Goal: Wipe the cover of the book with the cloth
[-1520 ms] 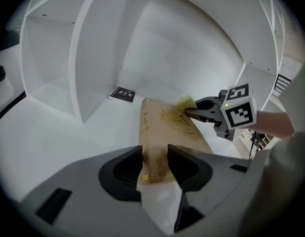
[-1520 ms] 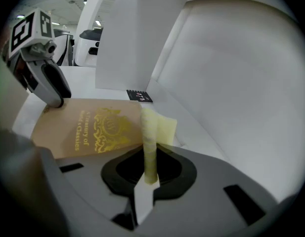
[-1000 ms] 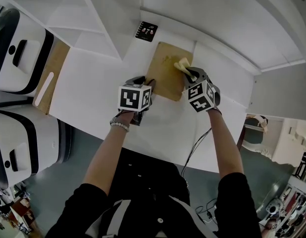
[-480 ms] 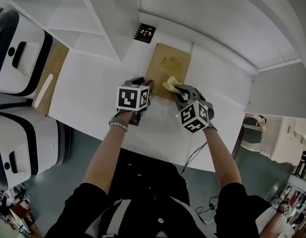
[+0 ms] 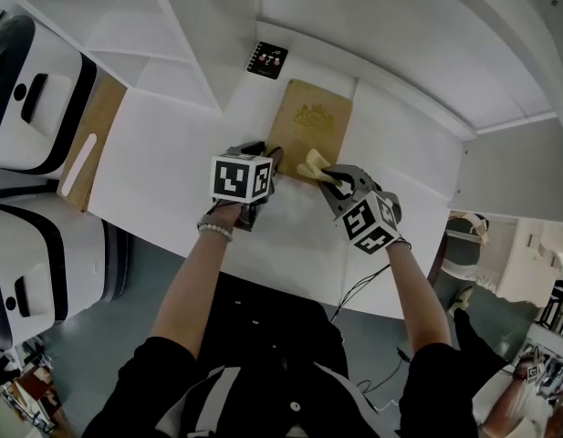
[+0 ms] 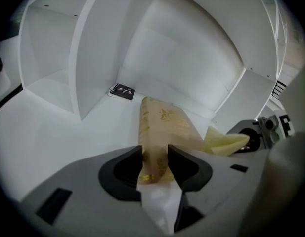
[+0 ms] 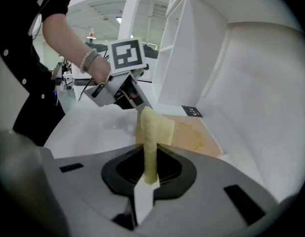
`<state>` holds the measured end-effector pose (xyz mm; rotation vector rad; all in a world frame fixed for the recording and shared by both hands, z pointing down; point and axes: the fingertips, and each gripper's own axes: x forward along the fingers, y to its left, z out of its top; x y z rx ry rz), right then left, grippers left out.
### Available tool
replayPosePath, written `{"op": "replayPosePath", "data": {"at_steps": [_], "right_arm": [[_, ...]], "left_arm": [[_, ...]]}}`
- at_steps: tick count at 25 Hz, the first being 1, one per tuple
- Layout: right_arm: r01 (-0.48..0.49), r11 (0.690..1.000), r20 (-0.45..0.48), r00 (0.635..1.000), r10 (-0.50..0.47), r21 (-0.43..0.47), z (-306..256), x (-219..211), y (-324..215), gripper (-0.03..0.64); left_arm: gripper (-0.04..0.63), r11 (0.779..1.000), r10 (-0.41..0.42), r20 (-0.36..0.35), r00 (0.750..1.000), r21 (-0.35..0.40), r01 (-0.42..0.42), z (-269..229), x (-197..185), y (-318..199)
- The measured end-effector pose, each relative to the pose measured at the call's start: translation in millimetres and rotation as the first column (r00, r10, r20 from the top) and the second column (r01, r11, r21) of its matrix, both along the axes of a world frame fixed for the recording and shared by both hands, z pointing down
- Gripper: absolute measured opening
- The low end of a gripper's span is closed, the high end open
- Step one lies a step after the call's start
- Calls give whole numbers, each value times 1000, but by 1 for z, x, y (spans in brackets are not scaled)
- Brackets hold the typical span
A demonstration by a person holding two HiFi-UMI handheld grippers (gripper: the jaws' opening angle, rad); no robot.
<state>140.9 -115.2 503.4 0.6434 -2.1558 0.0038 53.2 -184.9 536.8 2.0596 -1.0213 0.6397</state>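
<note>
A tan book [image 5: 310, 128] with gold print lies flat on the white desk [image 5: 172, 162]. My left gripper [image 5: 270, 161] is shut on the book's near left edge; in the left gripper view the book [image 6: 164, 125] runs away from between its jaws [image 6: 154, 158]. My right gripper [image 5: 329, 177] is shut on a folded yellow cloth [image 5: 313, 165], which rests over the book's near right corner. In the right gripper view the cloth [image 7: 152, 130] stands up between the jaws [image 7: 151, 164], with the book [image 7: 194, 135] beyond it.
A small black card [image 5: 269, 59] lies on the desk beyond the book. White shelf walls [image 5: 190, 35] rise behind and to the right. A wooden board [image 5: 94, 135] and white-and-black machines [image 5: 26, 89] stand at the left. A cable [image 5: 363, 272] hangs below the desk's front edge.
The right gripper has drawn the cloth across the cover from the far right part toward the book's near edge. The left gripper has kept its hold in place.
</note>
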Motion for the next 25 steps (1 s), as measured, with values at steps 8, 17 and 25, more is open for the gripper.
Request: {"op": "replayPosePath", "data": {"at_steps": [8, 17, 25], "right_arm": [[-327, 942, 138, 939, 314, 83, -24, 47, -96, 35], [-456, 880, 94, 890, 447, 133, -17, 76, -174, 35], [-370, 926, -27, 928, 373, 74, 18, 62, -169, 35]], "left_arm": [[163, 1000, 4, -15, 1000, 6, -4, 1, 4, 0], [163, 1000, 3, 10, 1000, 15, -3, -1, 2, 0], [163, 1000, 2, 7, 1000, 19, -2, 0, 3, 1]]}}
